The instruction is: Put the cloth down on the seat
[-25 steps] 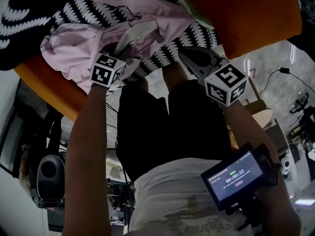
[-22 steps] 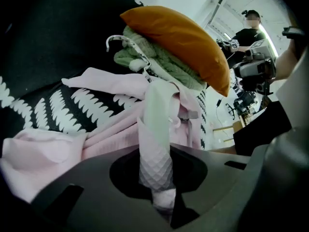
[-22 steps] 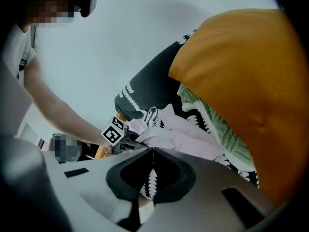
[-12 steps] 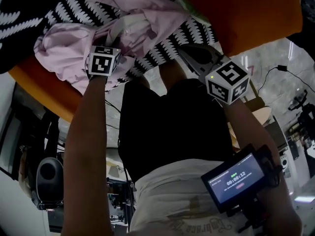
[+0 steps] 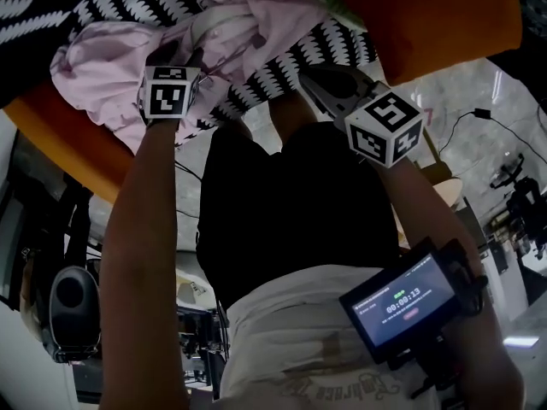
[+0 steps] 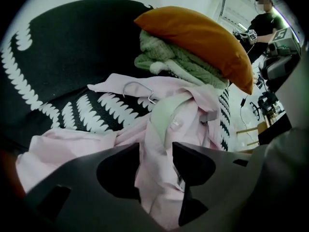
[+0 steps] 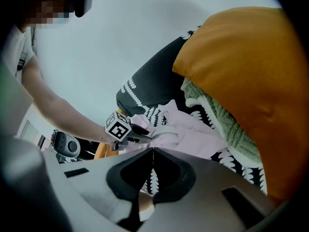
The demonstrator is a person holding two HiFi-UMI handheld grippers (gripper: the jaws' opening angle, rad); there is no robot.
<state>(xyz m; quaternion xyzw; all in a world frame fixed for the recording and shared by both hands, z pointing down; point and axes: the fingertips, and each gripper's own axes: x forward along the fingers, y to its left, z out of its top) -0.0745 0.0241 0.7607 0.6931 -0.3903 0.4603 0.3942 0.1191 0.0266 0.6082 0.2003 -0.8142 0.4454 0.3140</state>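
Observation:
A pink cloth (image 5: 111,67) with a hanger's metal hook (image 6: 140,88) lies crumpled on the black seat with white zigzag print (image 5: 282,75). My left gripper (image 5: 198,56) points steeply down onto it. Its jaws have just been opening and stand apart, a fold of the pink cloth (image 6: 164,129) lying loose between them. In the right gripper view the left gripper (image 7: 145,132) rests at the pink cloth (image 7: 193,129). My right gripper (image 5: 312,82) hovers at the seat's front edge, to the right of the cloth. The right gripper (image 7: 153,151) is shut with nothing in it.
An orange cushion (image 6: 193,33) lies on a green knit blanket (image 6: 169,57) at the seat's far right. Another person in black (image 6: 263,13) stands in the background. A small screen (image 5: 402,301) is strapped on the right forearm. Cables and equipment (image 5: 73,301) are on the floor.
The left gripper has shifted a little left and tipped further down over the pink cloth, which has settled on the seat. The right gripper has hardly moved.

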